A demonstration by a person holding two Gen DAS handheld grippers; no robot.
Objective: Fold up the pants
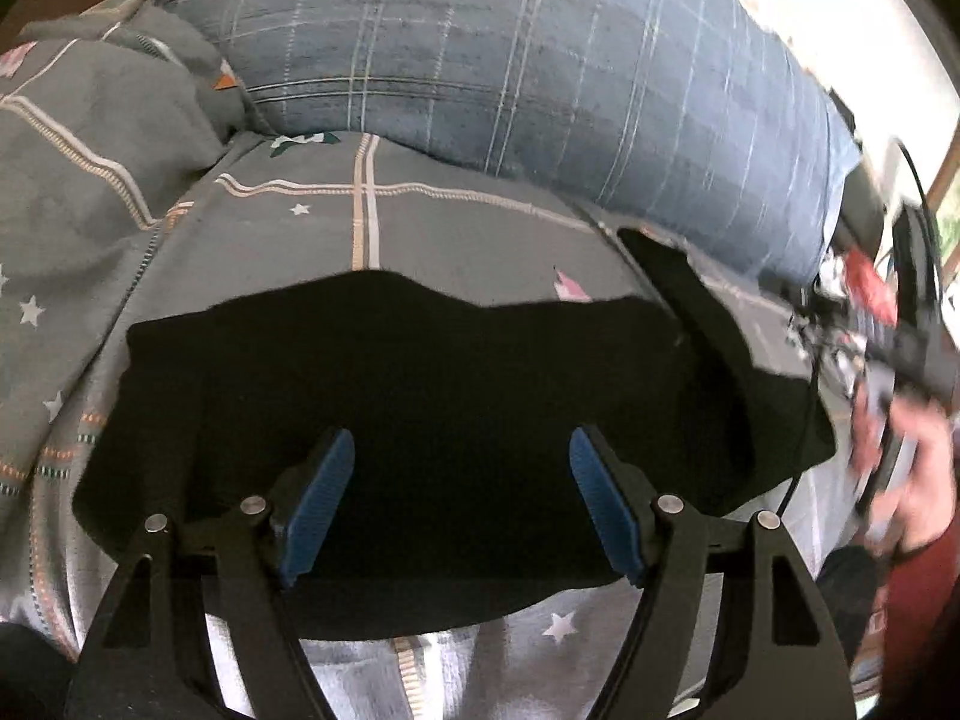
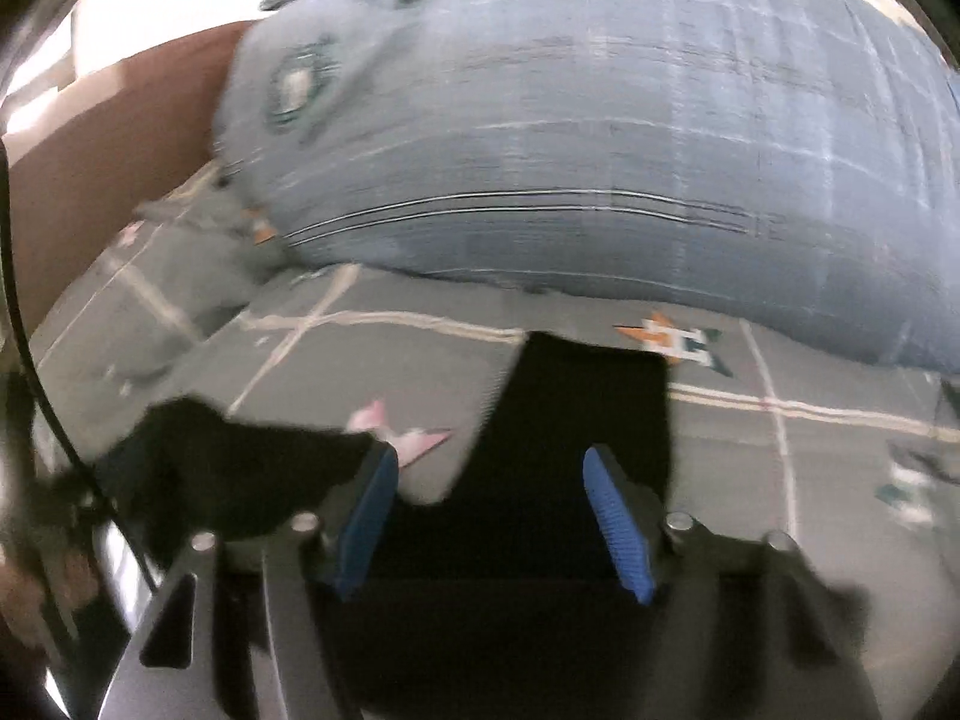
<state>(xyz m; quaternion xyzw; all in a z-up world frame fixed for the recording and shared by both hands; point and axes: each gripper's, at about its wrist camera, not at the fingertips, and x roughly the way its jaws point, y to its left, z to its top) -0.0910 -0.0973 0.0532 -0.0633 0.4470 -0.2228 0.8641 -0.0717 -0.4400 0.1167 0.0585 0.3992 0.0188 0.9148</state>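
Note:
Black pants point(image 1: 420, 372) lie spread on a grey star-patterned bedsheet point(image 1: 456, 228), one strip of them running up toward the right. My left gripper point(image 1: 461, 441) hangs over the cloth, open, its blue pads point(image 1: 318, 498) apart with nothing pinched between them. In the blurred right wrist view the pants point(image 2: 576, 420) show as a dark leg reaching away and a second dark fold at the left. My right gripper point(image 2: 489, 462) is open above that leg, blue pads point(image 2: 618, 522) spread and clear of the cloth. A hand with the other gripper point(image 1: 912, 360) shows at the right edge of the left wrist view.
A large blue plaid pillow point(image 1: 528, 60) lies across the far side of the bed. A rumpled grey quilt point(image 1: 90, 132) is bunched at the left. A brown headboard point(image 2: 120, 138) stands behind the pillow, and a black cable point(image 1: 810, 420) trails by the pants' right end.

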